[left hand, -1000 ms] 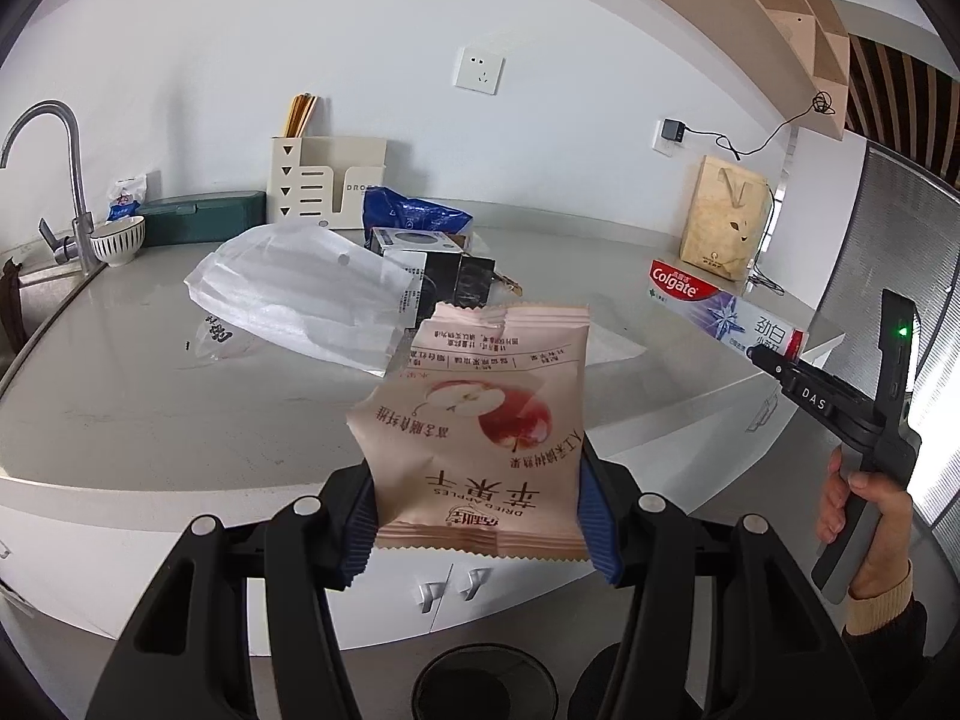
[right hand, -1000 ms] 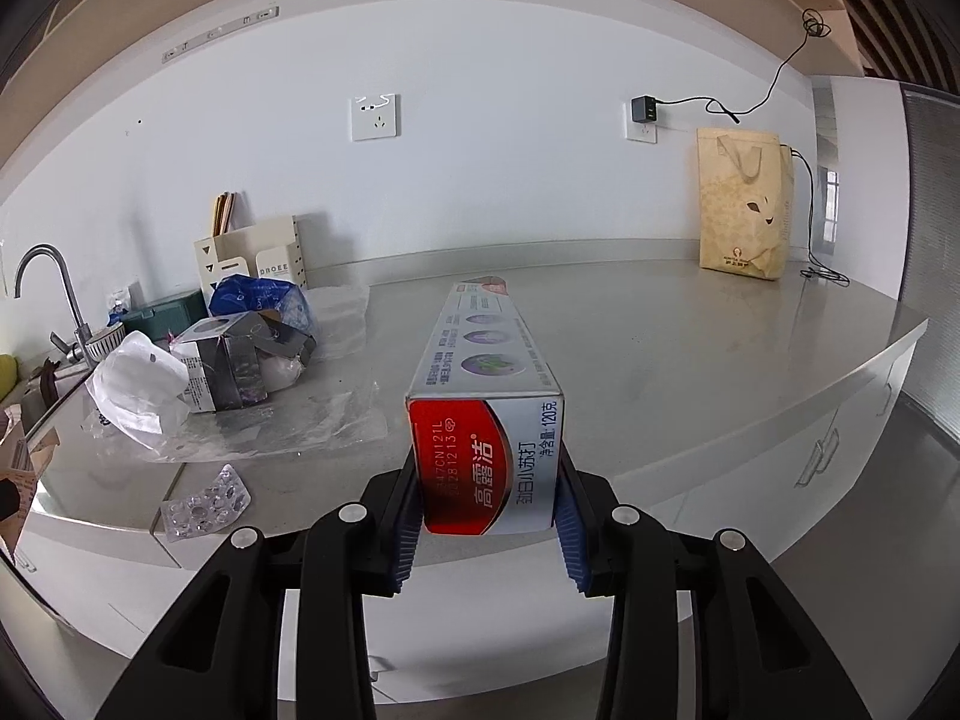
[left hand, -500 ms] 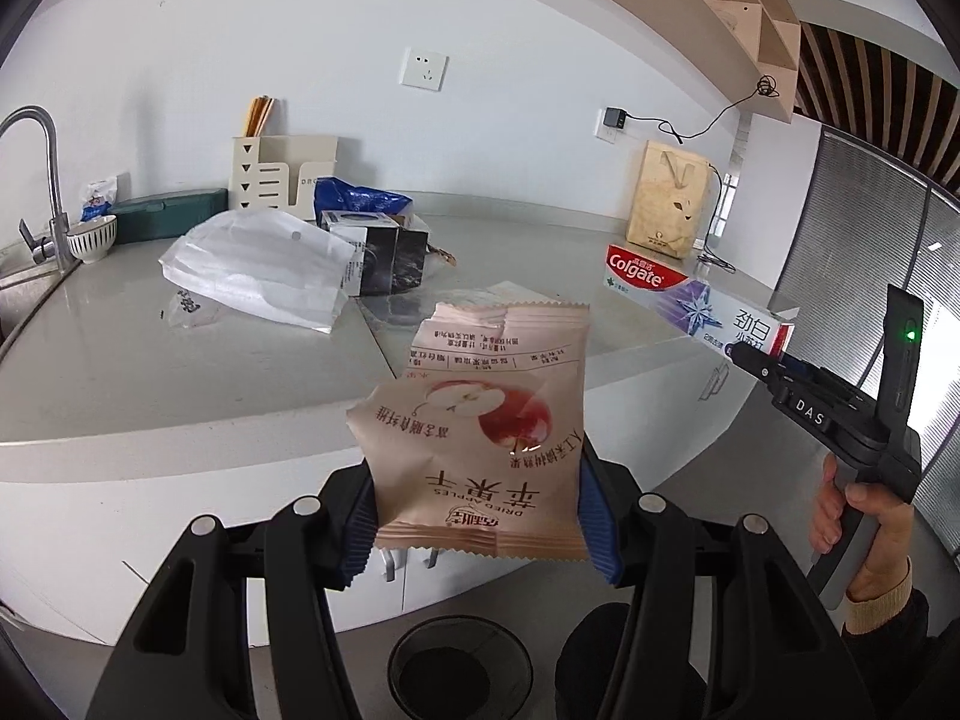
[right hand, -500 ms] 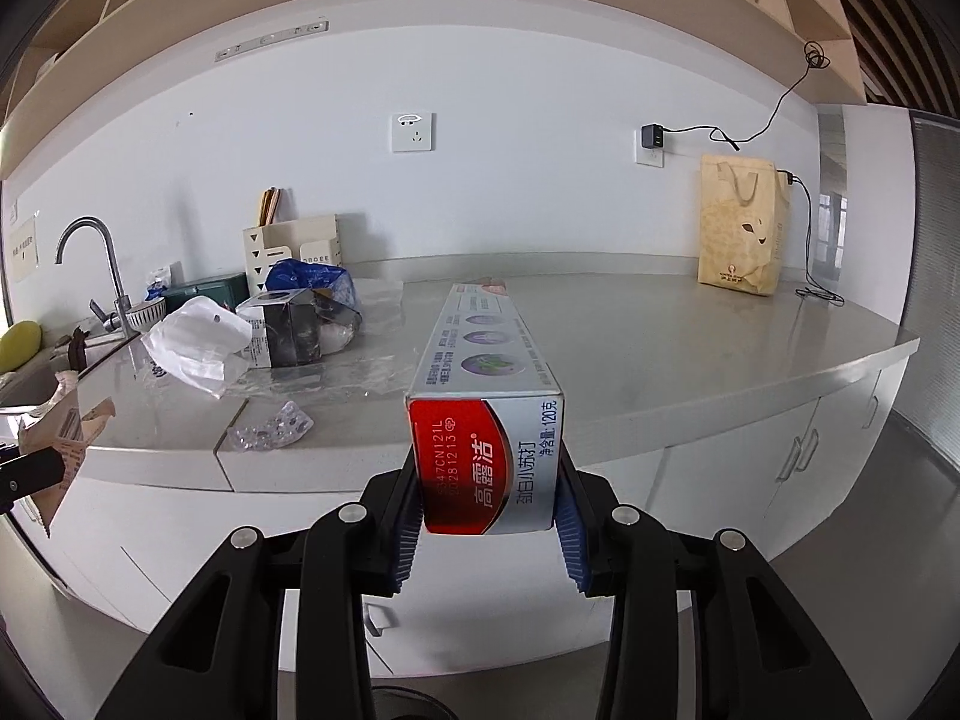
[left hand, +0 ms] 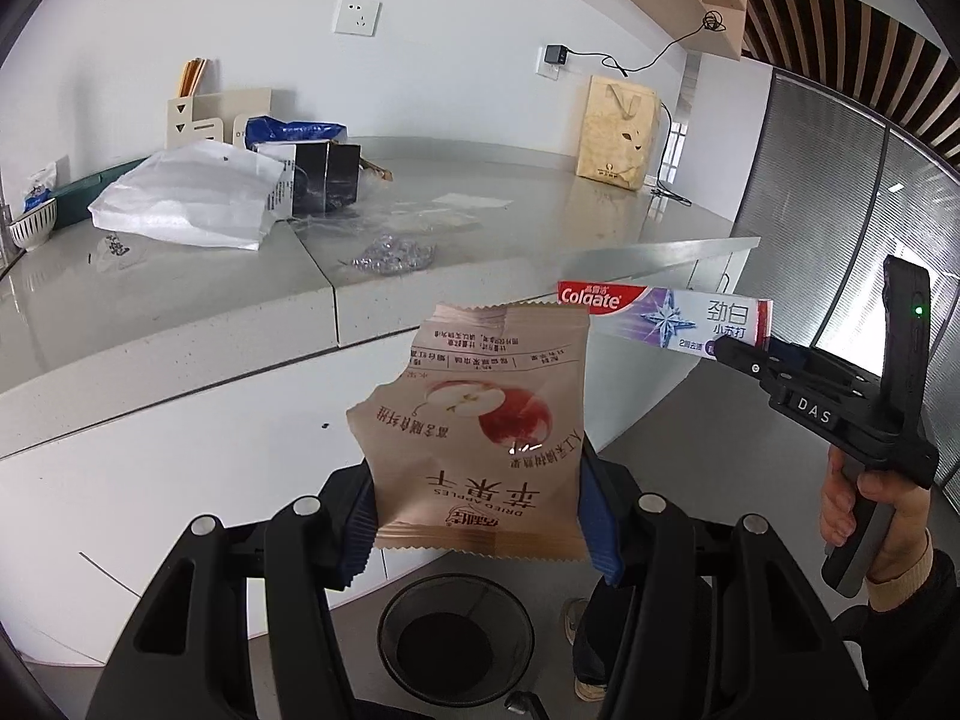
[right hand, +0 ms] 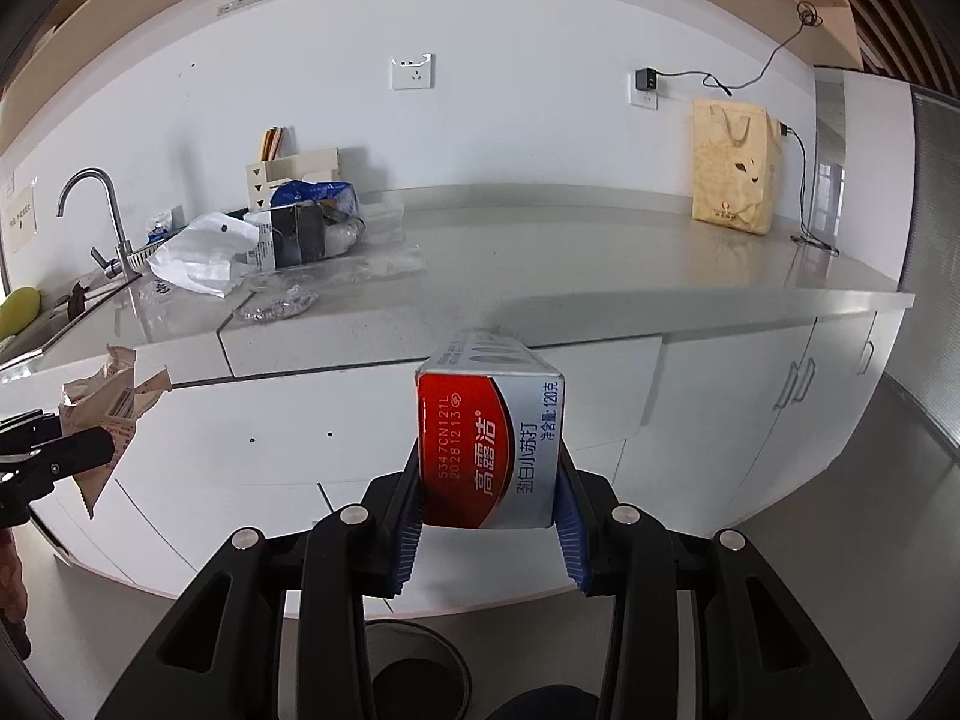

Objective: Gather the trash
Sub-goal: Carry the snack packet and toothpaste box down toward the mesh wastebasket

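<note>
My left gripper [left hand: 477, 519] is shut on a tan dried-apple snack packet [left hand: 480, 426] with its torn top edge up. It hangs in front of the white cabinets, above a round black bin [left hand: 456, 639] on the floor. My right gripper [right hand: 487, 519] is shut on the end of a Colgate toothpaste box [right hand: 489, 450]. In the left wrist view that box [left hand: 663, 315] points left at mid-height, held by the other gripper [left hand: 720, 354] in a hand [left hand: 870, 510]. The bin's rim [right hand: 414, 660] shows below the right jaws. The packet [right hand: 108, 408] appears at the far left.
On the grey counter [left hand: 180, 312] lie a white plastic bag [left hand: 192, 198], a dark box [left hand: 327, 180], clear wrappers [left hand: 390, 255] and a blue bag [left hand: 294, 129]. A paper gift bag [right hand: 732, 165] stands at the right. A tap [right hand: 102, 216] and sink are at the left.
Both grippers have drawn back from the counter and sunk, each still holding its item. The cabinet fronts and the floor bin now fill more of both views.
</note>
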{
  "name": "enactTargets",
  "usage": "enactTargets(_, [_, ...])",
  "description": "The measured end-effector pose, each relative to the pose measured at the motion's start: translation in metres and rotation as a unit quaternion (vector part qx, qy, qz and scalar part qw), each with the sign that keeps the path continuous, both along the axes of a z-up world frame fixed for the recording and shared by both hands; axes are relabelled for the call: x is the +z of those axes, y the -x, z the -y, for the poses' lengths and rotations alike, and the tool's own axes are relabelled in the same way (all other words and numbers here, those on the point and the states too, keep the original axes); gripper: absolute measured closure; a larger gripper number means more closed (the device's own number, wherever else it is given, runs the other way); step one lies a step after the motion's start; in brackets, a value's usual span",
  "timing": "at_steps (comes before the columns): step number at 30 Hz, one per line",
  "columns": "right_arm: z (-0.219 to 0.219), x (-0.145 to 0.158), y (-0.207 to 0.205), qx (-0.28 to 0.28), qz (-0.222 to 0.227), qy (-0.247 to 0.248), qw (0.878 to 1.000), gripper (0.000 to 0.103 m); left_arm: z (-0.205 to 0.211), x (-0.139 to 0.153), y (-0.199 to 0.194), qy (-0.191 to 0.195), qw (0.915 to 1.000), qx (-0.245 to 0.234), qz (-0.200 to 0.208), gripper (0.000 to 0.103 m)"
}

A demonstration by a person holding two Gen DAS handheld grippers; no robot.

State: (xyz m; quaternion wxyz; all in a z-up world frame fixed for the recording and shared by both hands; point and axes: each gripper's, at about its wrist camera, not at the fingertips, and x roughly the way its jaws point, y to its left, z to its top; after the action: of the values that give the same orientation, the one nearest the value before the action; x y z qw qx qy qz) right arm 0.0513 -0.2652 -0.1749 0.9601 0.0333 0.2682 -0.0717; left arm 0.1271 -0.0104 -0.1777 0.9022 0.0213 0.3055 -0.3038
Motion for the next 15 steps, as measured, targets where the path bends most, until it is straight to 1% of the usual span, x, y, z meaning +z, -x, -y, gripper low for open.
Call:
enactTargets(2, [0.003,-0.008,-0.003,-0.001,0.001,-0.013,1.0,0.061,0.002,-0.003,0.001,-0.001,1.0,-0.007,0.002,0.047])
enactTargets(4, [0.004,-0.015,-0.009,0.002,-0.011,-0.014,1.0,0.061,0.004,-0.005,-0.001,-0.005,1.0,-0.006,0.002,0.047])
enactTargets(8, [0.003,-0.033,-0.014,0.024,-0.034,-0.035,0.999,0.061,0.001,-0.015,-0.006,-0.008,0.9999,-0.005,-0.008,0.047])
enactTargets(11, [-0.005,-0.061,-0.015,0.032,-0.067,-0.026,0.997,0.061,-0.001,-0.038,-0.014,-0.012,0.9994,-0.008,-0.033,0.047])
enactTargets(15, [-0.016,-0.112,-0.021,0.046,-0.128,-0.034,0.99,0.061,0.002,-0.084,-0.029,-0.03,0.9971,-0.015,-0.069,0.047])
